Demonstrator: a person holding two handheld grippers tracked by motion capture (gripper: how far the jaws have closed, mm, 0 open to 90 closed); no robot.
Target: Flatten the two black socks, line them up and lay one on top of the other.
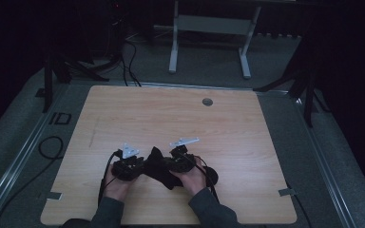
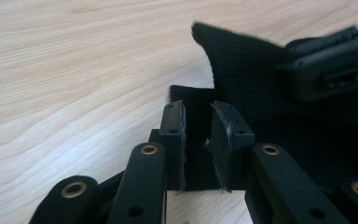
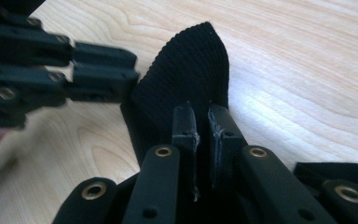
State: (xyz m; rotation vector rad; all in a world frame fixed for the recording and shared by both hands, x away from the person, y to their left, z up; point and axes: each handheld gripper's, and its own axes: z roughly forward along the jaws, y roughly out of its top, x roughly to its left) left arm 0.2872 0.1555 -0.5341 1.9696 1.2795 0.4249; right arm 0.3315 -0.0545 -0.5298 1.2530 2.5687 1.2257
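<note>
Two grippers meet at the wooden table's (image 1: 218, 118) six o'clock edge; a grommet (image 1: 207, 101) sits at twelve, nothing between. We clamp our left gripper (image 2: 198, 140) and right gripper (image 3: 201, 135) on the black ribbed cloth (image 1: 159, 166), bunched, one corner peaking upward.

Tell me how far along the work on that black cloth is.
Early on. Done: both grippers have reached the black cloth near the table's front edge. In hand: the left gripper and right gripper each pinch a fold, one corner lifted. Left: the cloth is still bunched, neither flat nor neatly folded.
</note>
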